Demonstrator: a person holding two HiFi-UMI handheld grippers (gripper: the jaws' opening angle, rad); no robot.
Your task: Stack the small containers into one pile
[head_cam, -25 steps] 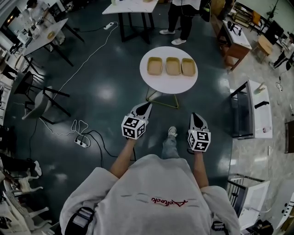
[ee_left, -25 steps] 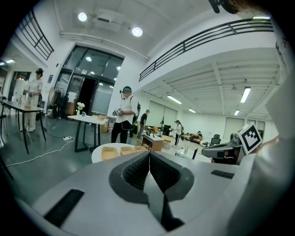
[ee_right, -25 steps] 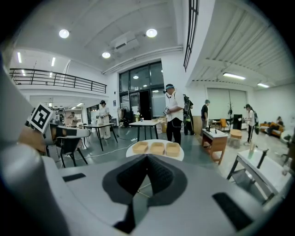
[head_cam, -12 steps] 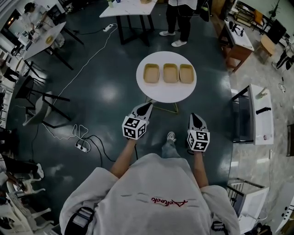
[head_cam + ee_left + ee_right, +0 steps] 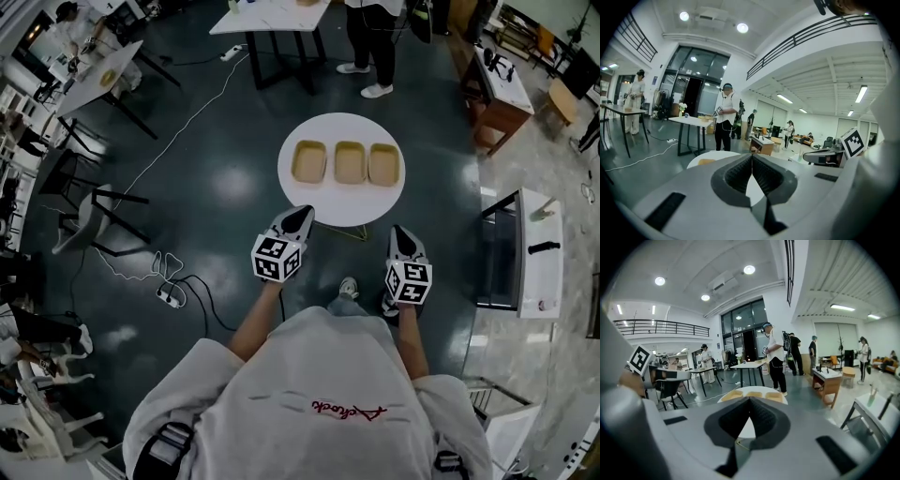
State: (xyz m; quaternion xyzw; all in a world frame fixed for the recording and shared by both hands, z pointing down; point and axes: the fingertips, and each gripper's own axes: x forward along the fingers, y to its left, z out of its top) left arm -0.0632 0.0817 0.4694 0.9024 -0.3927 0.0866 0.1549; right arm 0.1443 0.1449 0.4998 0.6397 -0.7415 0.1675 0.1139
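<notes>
Facing round table (image 5: 341, 202) | three containers (image 5: 350, 162) in row | left gripper (image 5: 301, 214), right gripper (image 5: 402, 232): jaws together, empty

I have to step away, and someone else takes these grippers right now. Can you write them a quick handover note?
Left gripper: jaws shut, empty, near the front edge of the round white table.
Right gripper: jaws shut, empty, just short of the table.
Things: three tan containers in a row on the table, left container, middle container, right container, side by side, none nested.
Done: nothing stacked.
Left: open the jaws, set one container into another, then add the third to make one pile.
</notes>
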